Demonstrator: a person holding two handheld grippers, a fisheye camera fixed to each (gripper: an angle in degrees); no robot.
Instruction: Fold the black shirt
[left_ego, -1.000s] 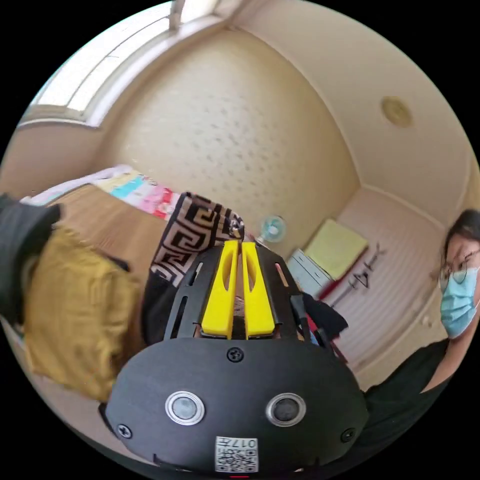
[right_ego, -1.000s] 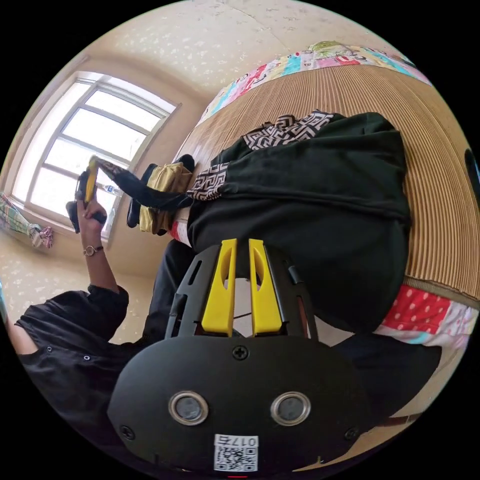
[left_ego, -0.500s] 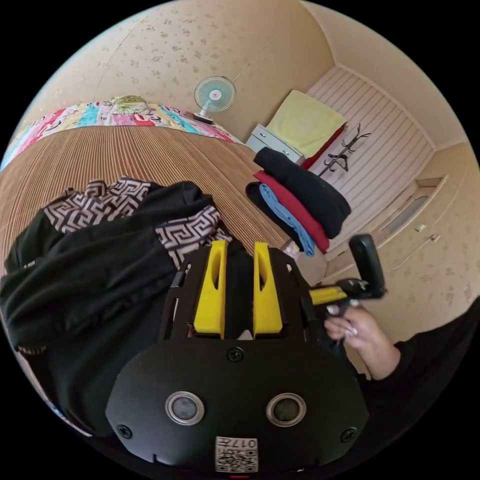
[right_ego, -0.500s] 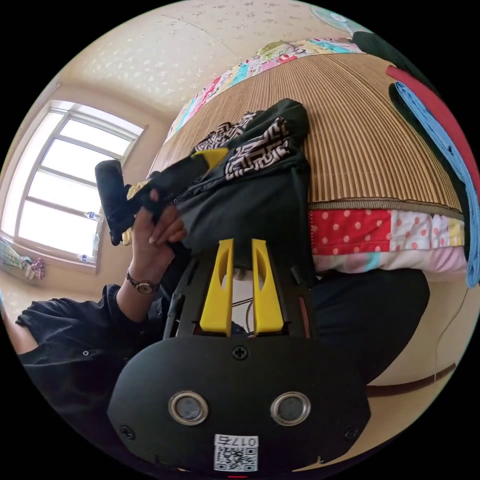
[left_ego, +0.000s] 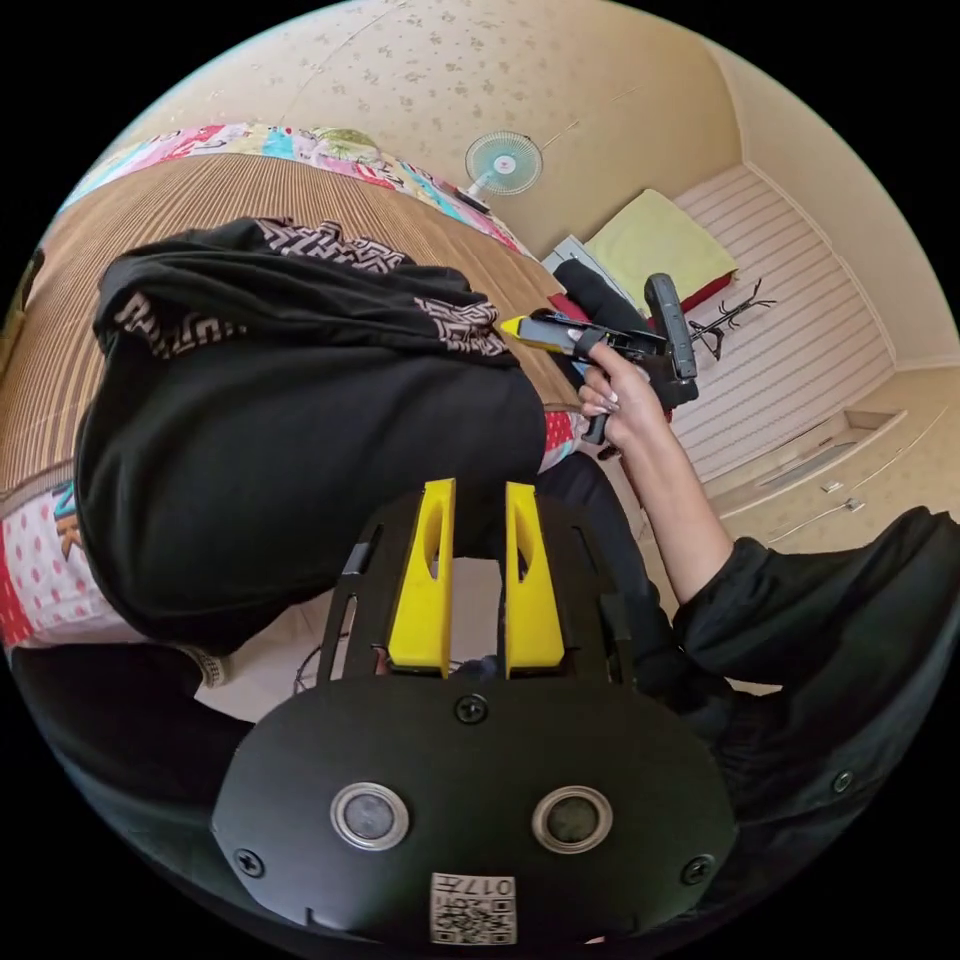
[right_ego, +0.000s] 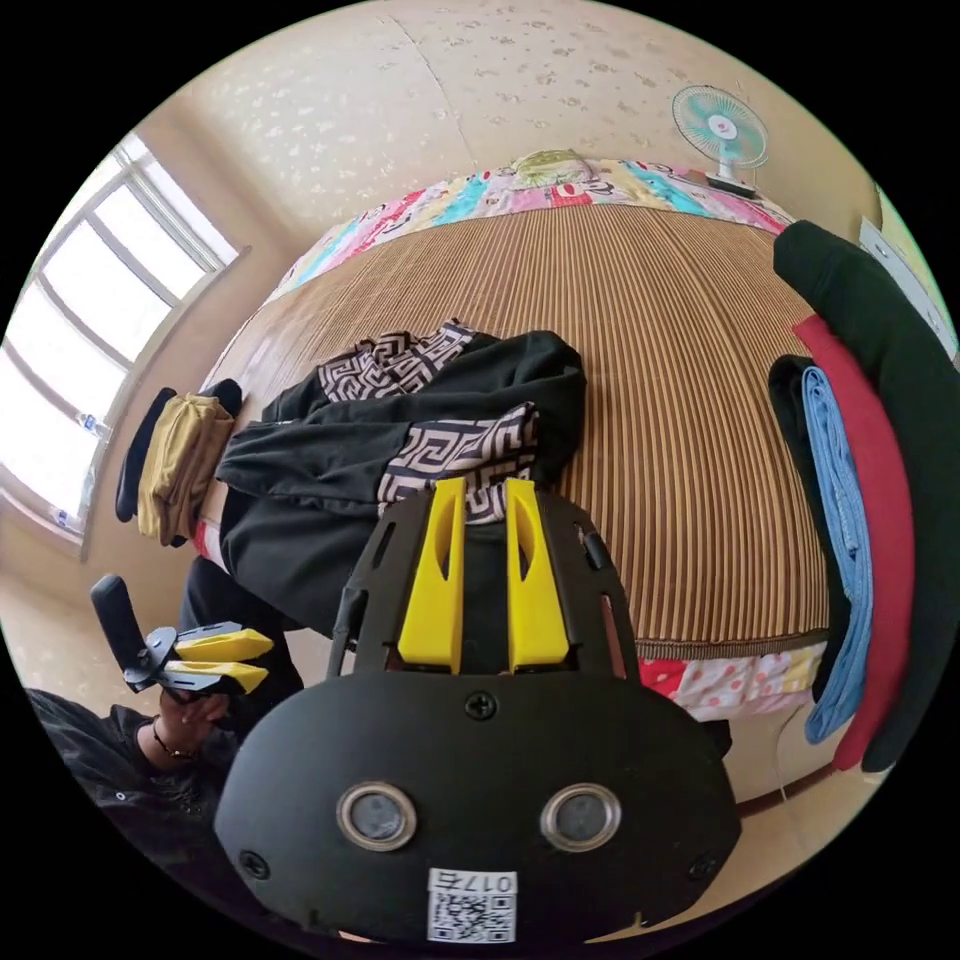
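Note:
The black shirt (right_ego: 300, 455), with its brown-and-white maze-patterned panels, lies crumpled on the striped mat near the bed's edge. In the left gripper view the shirt (left_ego: 300, 470) hangs over the quilt border. My left gripper (left_ego: 478, 487) is open below the bed's edge, with floor showing between its jaws. It also appears in the right gripper view as the left gripper (right_ego: 262, 658), held in a hand with its jaws apart. My right gripper (right_ego: 482, 485) hovers open over the shirt's near part. The right gripper (left_ego: 512, 327) points at a patterned panel.
A stack of folded black, red and blue clothes (right_ego: 860, 450) sits on the mat (right_ego: 680, 400) to the right. A mustard garment (right_ego: 175, 460) lies by the window side. A fan (right_ego: 720, 120) stands behind the bed. The person's arm (left_ego: 680, 500) is close by.
My left gripper was shut on the patterned sleeve, held high. It has let go, opened and dropped below the bed's edge. The sleeve now lies on the shirt, and my right gripper has risen over it.

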